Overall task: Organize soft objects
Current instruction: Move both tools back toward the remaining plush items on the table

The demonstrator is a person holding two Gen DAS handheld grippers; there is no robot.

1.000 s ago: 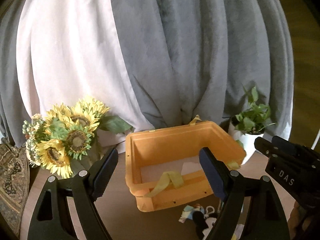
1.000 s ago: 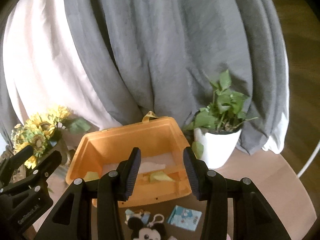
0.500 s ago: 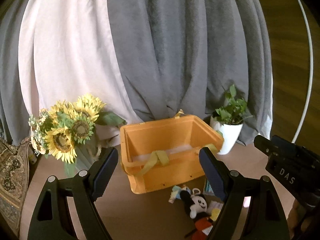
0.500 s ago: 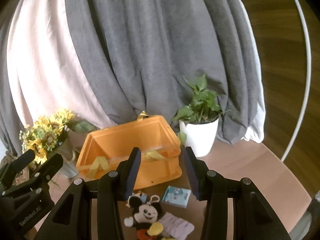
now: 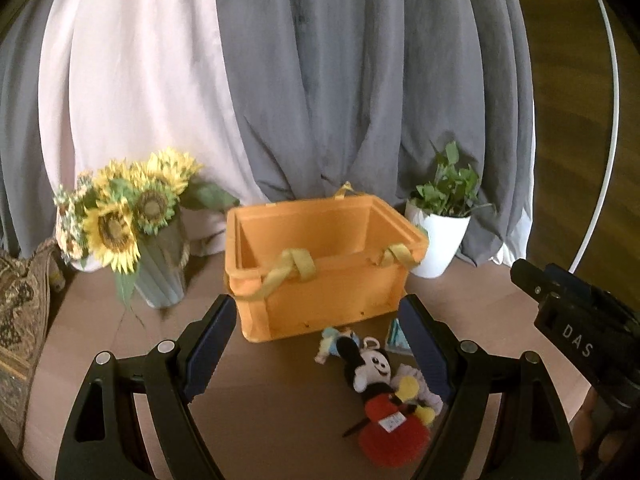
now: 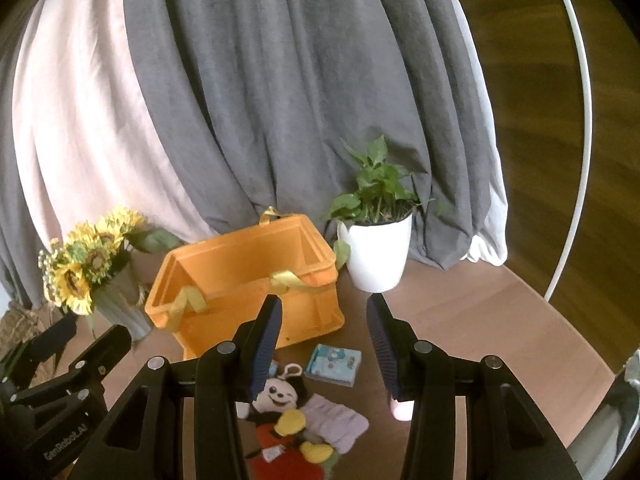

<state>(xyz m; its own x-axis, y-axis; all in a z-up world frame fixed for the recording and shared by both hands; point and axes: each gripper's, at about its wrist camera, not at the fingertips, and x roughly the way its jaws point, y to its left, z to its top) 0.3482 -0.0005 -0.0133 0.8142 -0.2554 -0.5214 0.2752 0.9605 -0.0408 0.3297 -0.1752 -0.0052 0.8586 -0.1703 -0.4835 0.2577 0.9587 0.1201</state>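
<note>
An orange bin [image 5: 320,272] with yellow strap handles stands open on the round table; it also shows in the right wrist view [image 6: 248,280]. In front of it lie a Mickey Mouse plush [image 5: 380,392] [image 6: 280,416], a small blue-and-white toy [image 5: 334,340], a lilac cloth [image 6: 334,424] and a light blue packet [image 6: 334,364]. My left gripper [image 5: 316,352] is open and empty, above the table before the bin. My right gripper [image 6: 324,344] is open and empty, above the plush and packet. A small pink item [image 6: 402,410] peeks out behind the right finger.
A vase of sunflowers [image 5: 132,220] stands left of the bin. A white potted plant [image 6: 376,248] stands to its right. Grey and pink curtains [image 6: 240,100] hang behind. A patterned cushion [image 5: 20,312] is at the far left. A white hoop [image 6: 580,120] curves on the right.
Both grippers have pulled back and up from the bin, so the plush, cloth and packet on the table have come into view. The jaws stayed open.
</note>
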